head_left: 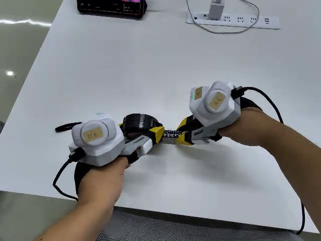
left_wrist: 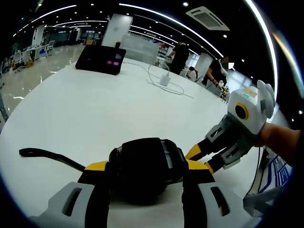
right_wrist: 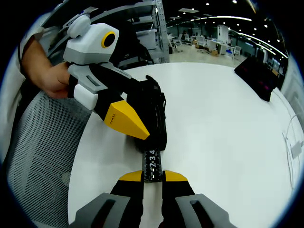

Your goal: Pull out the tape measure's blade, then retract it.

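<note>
A black tape measure [head_left: 141, 124] lies on the white table [head_left: 150, 65], held between the yellow-tipped fingers of my left gripper [head_left: 150, 134], which is shut on its case [left_wrist: 145, 166]. A short length of blade [head_left: 170, 134] with printed numbers runs out to the right. My right gripper [head_left: 184, 133] is shut on the blade's end [right_wrist: 152, 168], close to the case [right_wrist: 154, 111]. A black wrist strap [left_wrist: 45, 154] trails from the case to the left.
A dark tablet-like device [head_left: 113, 7] lies at the table's far edge, and a white power strip [head_left: 233, 20] with a plugged-in charger and cable sits at the far right. The table's near edge runs just below my hands.
</note>
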### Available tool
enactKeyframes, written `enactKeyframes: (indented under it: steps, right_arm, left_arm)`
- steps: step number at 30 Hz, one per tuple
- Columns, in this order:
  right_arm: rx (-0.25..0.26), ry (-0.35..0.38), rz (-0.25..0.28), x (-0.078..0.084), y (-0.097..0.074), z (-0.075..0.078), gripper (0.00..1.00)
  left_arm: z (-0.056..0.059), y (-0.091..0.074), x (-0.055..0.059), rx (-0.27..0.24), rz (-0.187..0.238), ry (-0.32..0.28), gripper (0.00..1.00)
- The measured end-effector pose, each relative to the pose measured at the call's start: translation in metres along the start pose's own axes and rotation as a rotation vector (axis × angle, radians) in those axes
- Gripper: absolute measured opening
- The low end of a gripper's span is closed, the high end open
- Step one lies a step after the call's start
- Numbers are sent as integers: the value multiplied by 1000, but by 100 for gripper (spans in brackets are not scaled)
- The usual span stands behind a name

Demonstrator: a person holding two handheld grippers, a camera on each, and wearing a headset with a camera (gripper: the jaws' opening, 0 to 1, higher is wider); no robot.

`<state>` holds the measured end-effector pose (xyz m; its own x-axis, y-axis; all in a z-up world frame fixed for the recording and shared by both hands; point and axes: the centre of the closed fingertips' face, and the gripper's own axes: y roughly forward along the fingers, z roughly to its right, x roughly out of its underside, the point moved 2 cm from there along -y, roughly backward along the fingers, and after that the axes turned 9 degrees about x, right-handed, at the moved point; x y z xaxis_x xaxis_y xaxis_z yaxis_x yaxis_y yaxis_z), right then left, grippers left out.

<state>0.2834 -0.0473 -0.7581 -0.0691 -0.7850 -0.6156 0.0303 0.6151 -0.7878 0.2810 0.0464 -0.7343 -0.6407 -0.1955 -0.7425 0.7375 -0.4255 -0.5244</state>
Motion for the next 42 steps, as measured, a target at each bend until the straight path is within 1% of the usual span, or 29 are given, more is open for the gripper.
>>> enactKeyframes:
  steps: [11,29,38,42]
  right_arm:
    - [-6,-1,22,-9,8,-1,10]
    - [-13,0,52,-17,20,-3,10]
    - [-10,-1,57,-17,20,-4,11]
    - [4,-11,60,-17,20,-5,11]
  left_arm:
    - [-1,0,0,0,-4,2,56]
    - [0,2,1,-6,-10,17,56]
    - [0,1,2,-10,-13,22,56]
    - [0,1,1,-10,-11,22,57]
